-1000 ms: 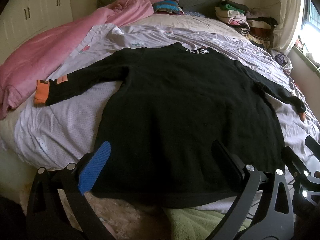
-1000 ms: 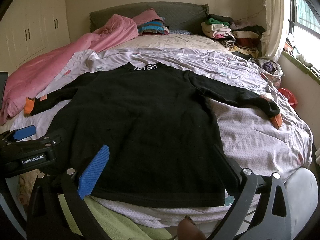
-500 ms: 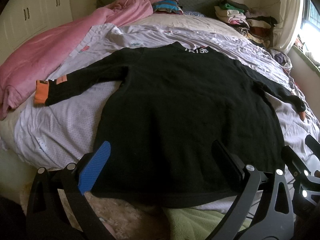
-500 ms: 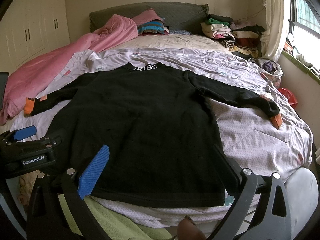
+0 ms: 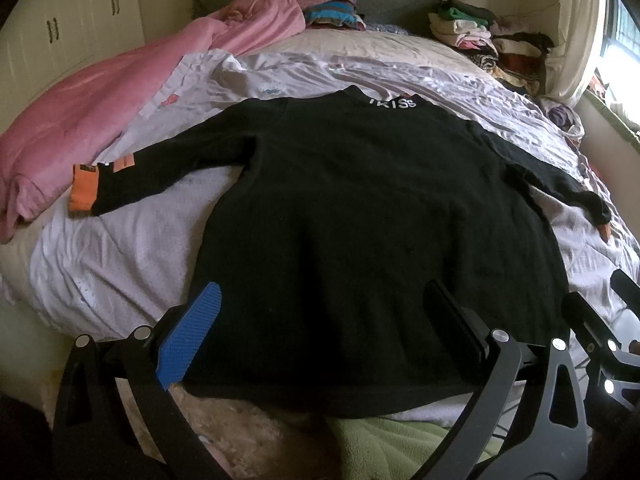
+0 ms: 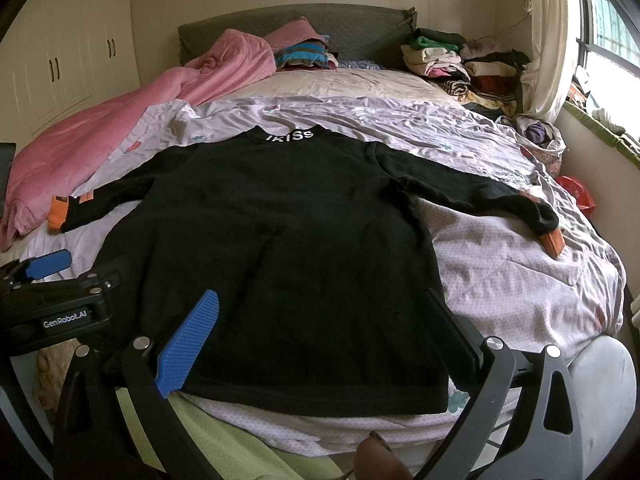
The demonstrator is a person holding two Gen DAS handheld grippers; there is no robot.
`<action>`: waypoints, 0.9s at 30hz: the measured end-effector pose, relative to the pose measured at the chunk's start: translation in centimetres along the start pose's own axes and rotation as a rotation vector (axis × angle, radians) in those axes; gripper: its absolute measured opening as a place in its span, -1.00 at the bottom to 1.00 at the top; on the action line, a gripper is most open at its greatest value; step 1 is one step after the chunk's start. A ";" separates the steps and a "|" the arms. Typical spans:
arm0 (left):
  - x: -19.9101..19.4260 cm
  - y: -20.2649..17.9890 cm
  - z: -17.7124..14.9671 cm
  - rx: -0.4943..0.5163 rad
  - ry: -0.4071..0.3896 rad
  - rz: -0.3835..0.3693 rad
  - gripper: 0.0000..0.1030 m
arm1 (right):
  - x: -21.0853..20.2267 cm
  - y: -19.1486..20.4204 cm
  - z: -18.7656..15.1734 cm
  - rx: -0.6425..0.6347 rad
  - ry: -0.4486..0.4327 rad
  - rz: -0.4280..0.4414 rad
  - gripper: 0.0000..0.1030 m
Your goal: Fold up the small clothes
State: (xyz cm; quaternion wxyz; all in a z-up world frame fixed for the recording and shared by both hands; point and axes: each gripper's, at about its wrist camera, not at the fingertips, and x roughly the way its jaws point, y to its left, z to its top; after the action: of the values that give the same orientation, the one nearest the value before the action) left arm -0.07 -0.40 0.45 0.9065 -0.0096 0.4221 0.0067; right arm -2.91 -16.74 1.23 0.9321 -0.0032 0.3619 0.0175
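**Black top lying flat on the bed**

We are holding the left hand-held gripper [image 5: 320, 328] and right hand-held gripper [image 6: 320, 332] spread wide, empty, above the hem of the black top [image 6: 280, 248], spread across the bed [image 6: 520, 280], sleeves out.

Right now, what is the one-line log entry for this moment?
stage: pre-fold | black top: flat on bed, sleeves spread | left gripper: open, empty | right gripper: open, empty

Bed [image 6: 520, 280] bears black top [image 6: 280, 260], pink blanket [image 6: 120, 128], seemingly folded piles [image 6: 460, 68]
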 end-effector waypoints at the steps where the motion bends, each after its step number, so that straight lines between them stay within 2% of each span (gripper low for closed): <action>1: 0.0 0.0 0.0 0.000 0.001 0.001 0.84 | 0.0 0.0 0.0 0.001 0.000 0.000 0.92; 22: 0.1 0.0 0.2 0.005 0.003 -0.004 0.84 | 0.1 -0.1 0.2 0.000 0.000 0.002 0.92; 27: 0.7 -0.1 1.3 0.003 0.016 -0.001 0.84 | 0.1 -0.2 0.5 -0.001 0.000 0.004 0.92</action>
State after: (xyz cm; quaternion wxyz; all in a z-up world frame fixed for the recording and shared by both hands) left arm 1.40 -0.45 0.77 0.9031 -0.0084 0.4293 0.0053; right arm -2.50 -16.95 1.49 0.9320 -0.0029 0.3620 0.0198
